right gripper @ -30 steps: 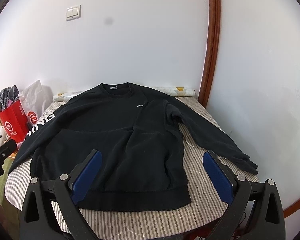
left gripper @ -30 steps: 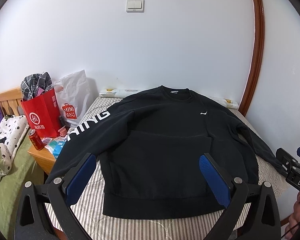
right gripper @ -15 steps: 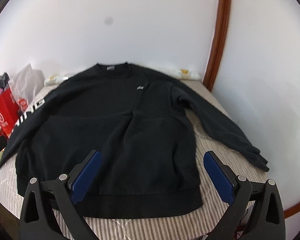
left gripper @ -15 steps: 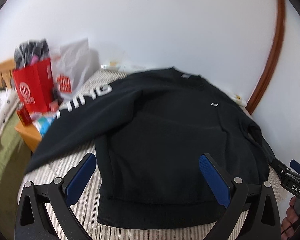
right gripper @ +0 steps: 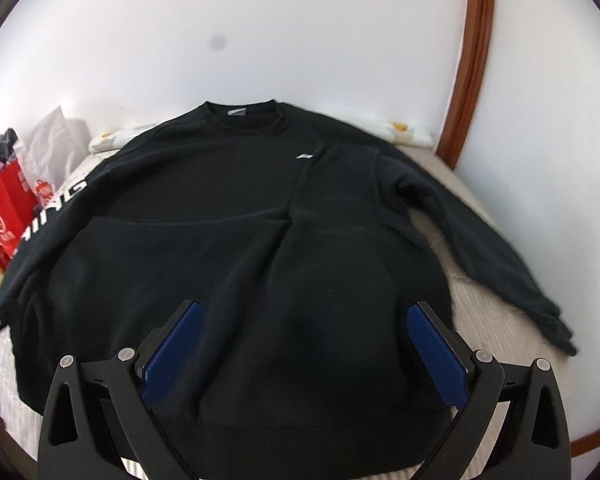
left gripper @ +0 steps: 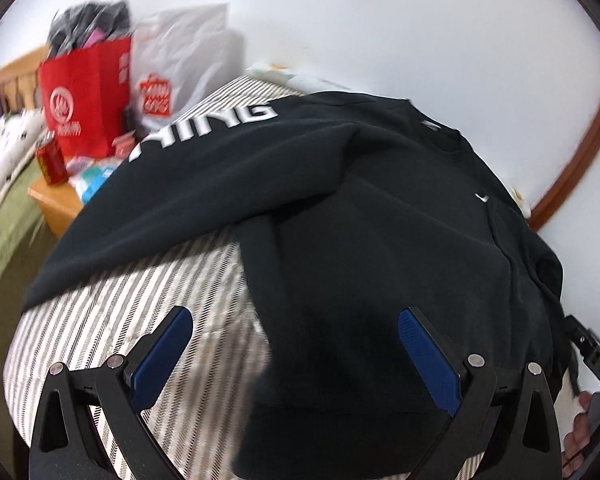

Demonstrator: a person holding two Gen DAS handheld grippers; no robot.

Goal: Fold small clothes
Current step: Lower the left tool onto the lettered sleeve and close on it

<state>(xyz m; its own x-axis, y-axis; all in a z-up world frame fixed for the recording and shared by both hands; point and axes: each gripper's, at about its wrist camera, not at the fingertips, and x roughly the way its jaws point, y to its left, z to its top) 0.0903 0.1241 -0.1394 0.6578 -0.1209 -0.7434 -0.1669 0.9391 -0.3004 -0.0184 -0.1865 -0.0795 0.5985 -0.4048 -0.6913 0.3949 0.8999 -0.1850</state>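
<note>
Hovering spread, left tongs [left gripper: 294,350] and right tongs [right gripper: 304,342] above sweatshirt [right gripper: 236,240] hem, striped bed [left gripper: 140,300] margin leftward

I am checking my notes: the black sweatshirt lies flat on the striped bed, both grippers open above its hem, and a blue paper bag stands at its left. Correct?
Only the colour is wrong: the paper bag is red, as the left wrist view shows.

Both wrist views low, near, forward over sweatshirt [left gripper: 380,240]; shared.
</note>
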